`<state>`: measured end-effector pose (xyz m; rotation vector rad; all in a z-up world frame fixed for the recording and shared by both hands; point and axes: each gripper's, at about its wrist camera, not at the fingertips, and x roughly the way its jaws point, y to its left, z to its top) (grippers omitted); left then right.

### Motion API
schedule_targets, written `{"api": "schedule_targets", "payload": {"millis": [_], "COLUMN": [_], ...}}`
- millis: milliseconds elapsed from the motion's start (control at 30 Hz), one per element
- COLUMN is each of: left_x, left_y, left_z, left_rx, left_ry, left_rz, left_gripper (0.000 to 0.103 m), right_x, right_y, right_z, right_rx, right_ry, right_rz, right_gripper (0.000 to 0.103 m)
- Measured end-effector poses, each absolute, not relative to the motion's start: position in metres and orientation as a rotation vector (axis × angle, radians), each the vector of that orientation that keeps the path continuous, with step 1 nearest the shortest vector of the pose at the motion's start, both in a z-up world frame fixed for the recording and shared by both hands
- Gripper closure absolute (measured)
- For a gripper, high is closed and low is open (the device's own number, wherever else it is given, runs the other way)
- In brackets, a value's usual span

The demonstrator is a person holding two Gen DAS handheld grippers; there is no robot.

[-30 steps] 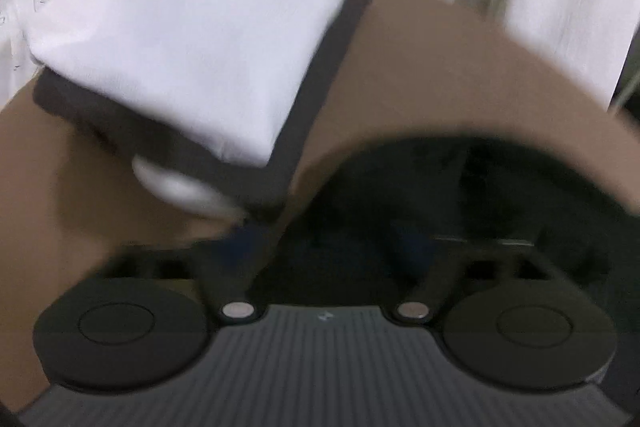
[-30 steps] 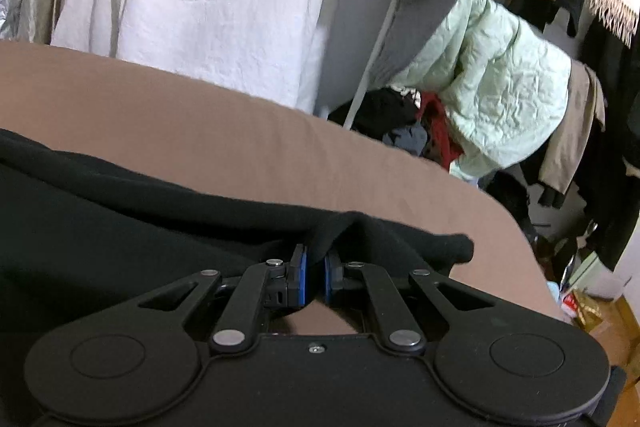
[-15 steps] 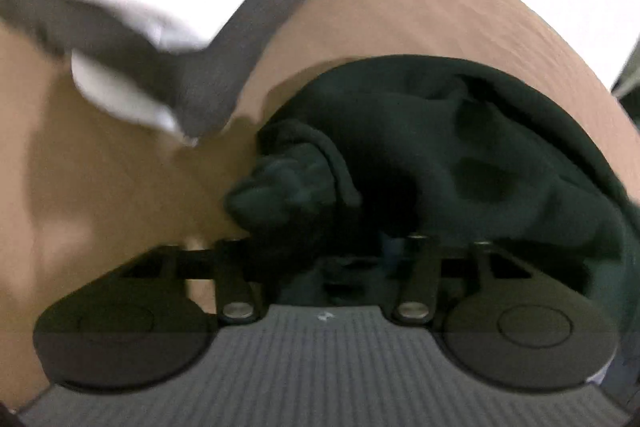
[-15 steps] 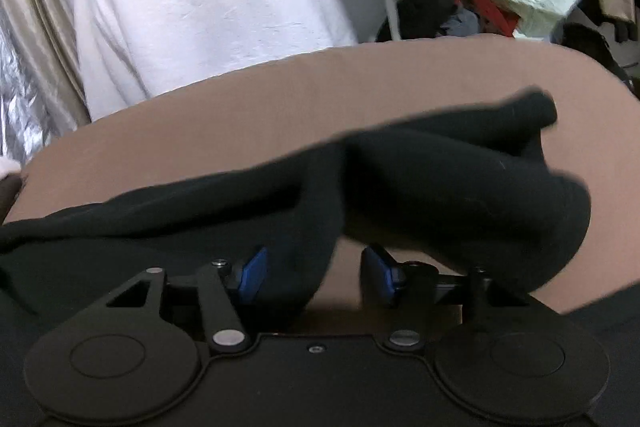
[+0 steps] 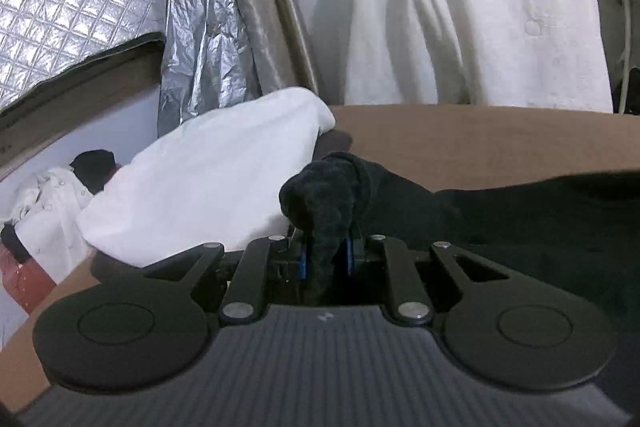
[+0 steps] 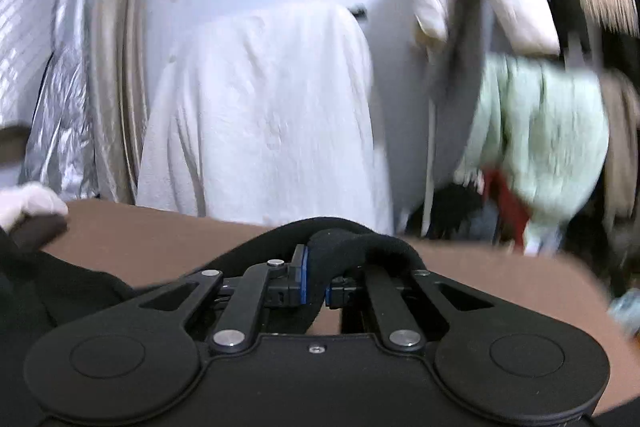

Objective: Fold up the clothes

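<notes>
The black, soft fleece-like garment (image 5: 520,219) lay spread on the brown cloth-covered table (image 5: 480,143), with a bunched edge lifted off it. The left gripper (image 5: 325,259) was clamped on a thick wad of that dark fabric, which bulged above its blue pads. The right gripper (image 6: 316,287) was likewise pinched shut on a rolled hem of the same garment (image 6: 352,247); that view was blurred.

Relative to the garment, a folded white cloth on a dark grey one (image 5: 208,179) sat just beside its left end, touching or nearly so.

The fabric looked limp, light and thick, so it would probably sag and drape between the two holds without slipping much. Gripping a thinner, flatter edge near the corners seemed likely to give a cleaner fold than these bunched wads.
</notes>
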<state>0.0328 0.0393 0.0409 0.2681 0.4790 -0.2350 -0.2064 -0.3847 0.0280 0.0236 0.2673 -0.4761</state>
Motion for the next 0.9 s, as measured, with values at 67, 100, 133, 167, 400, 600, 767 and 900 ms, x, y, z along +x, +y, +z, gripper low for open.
{"api": "schedule_targets", "payload": {"millis": [67, 100, 133, 167, 400, 600, 767, 900], "left_x": [0.025, 0.033, 0.042, 0.051, 0.119, 0.134, 0.18, 0.203], "left_y": [0.045, 0.043, 0.034, 0.025, 0.02, 0.016, -0.02, -0.057], "left_z": [0.044, 0.043, 0.036, 0.028, 0.096, 0.099, 0.029, -0.029], "left_rx": [0.266, 0.265, 0.298, 0.335, 0.27, 0.154, 0.181, 0.371], "left_ry": [0.473, 0.468, 0.474, 0.481, 0.446, 0.445, 0.579, 0.677], "left_rz": [-0.229, -0.23, -0.231, -0.232, -0.275, -0.296, -0.27, -0.235], "left_gripper": [0.088, 0.088, 0.088, 0.088, 0.088, 0.088, 0.081, 0.058], "right_x": [-0.206, -0.205, -0.202, -0.197, -0.176, -0.167, -0.143, -0.142], "right_y": [-0.375, -0.373, -0.374, -0.376, -0.414, -0.456, -0.533, -0.592], "right_z": [0.025, 0.021, 0.014, 0.004, 0.025, 0.087, 0.067, 0.0], "right_rx": [-0.036, -0.051, -0.062, -0.069, -0.135, -0.199, -0.149, 0.01], "right_ry": [0.286, 0.311, 0.345, 0.387, 0.354, 0.167, 0.361, 0.611], "right_rz": [-0.504, -0.518, -0.533, -0.55, -0.706, -0.853, -0.958, -1.099], "right_gripper": [0.095, 0.095, 0.095, 0.095, 0.097, 0.097, 0.073, 0.045]}}
